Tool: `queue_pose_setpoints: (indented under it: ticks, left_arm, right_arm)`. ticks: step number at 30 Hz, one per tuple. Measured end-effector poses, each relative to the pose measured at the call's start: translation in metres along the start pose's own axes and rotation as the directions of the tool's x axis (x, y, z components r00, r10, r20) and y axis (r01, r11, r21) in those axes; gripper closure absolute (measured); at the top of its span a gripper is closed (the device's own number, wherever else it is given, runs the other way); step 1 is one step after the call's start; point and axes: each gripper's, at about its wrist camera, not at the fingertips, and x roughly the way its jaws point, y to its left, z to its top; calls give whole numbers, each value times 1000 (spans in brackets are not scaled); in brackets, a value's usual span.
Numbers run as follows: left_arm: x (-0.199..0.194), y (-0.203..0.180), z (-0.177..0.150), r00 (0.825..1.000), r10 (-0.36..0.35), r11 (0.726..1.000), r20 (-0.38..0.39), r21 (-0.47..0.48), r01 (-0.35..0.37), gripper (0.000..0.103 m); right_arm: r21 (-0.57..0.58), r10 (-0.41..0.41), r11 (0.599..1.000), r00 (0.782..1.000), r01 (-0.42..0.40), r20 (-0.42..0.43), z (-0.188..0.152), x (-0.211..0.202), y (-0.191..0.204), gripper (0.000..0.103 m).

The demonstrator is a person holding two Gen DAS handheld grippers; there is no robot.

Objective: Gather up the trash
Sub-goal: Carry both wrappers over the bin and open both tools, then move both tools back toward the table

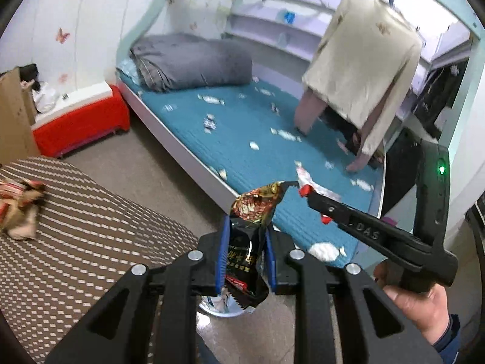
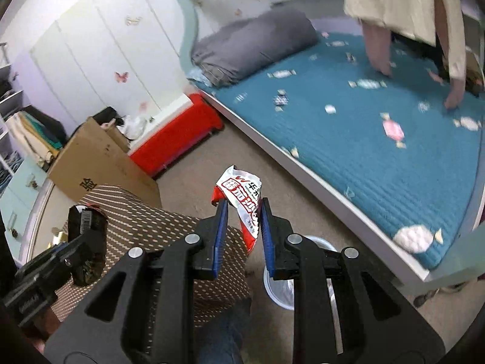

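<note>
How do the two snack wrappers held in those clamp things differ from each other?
The dark wrapper is black with gold and brown print; the white wrapper is white with red lettering. The dark wrapper sits in the left gripper, the white wrapper in the right gripper. The dark wrapper hangs out below the jaws as well as above; the white wrapper mostly sticks up above them. Both are crumpled, look empty, and are pinched above a pale bin on the floor.

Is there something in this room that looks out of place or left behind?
Yes. A crumpled snack wrapper lies loose on the brown patterned stool, not yet collected. The candy shapes on the blue bed cover look printed, not litter.
</note>
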Motion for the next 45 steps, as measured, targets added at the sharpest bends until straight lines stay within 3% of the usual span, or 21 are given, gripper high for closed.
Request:
queue_pose_setpoints:
  ticks: [6,15,16,17,18,19,20,22,24,32,45]
  left_arm:
    - [55,-10,-8,993,-1,1000,-119,9,2,83]
    - [102,-9,-12,976,-9,1000,-218,11,12,80]
    - [106,-9,-13,972,-19,1000,-232,13,22,72]
    - [111,-9,-13,968,-27,999,-248,18,32,50]
    - [112,-8,-12,970,-12,999,-244,26,19,40]
    - [110,-7,-12,973,14,999,-230,32,-7,21]
    - [107,-6,-11,977,27,999,-211,33,-20,13]
    - [105,-6,-9,979,24,999,-205,30,-19,13]
    - [100,-7,-7,980,33,999,-197,44,-25,13]
    - [70,-9,-1,989,90,995,-118,56,-84,10]
    - [9,-3,4,995,94,994,-17,53,-93,10]
  right_arm:
    - [51,-16,999,998,19,-66,-11,30,-25,81]
    - [83,-17,996,990,28,-137,-19,63,-44,81]
    - [96,-20,995,989,34,-146,-21,67,-46,79]
    - [118,-16,992,988,35,-154,-22,69,-50,61]
    - [156,-19,987,989,43,-149,-25,70,-55,38]
    - [178,-23,983,990,48,-142,-27,69,-59,33]
    - [200,-19,979,991,46,-136,-28,68,-63,27]
    - [208,-22,977,990,50,-137,-30,67,-66,22]
    - [205,-34,977,990,61,-134,-31,64,-67,8]
    - [197,-107,972,989,127,-106,-25,46,-64,6]
    - [148,-119,981,992,124,-43,-18,12,-20,6]
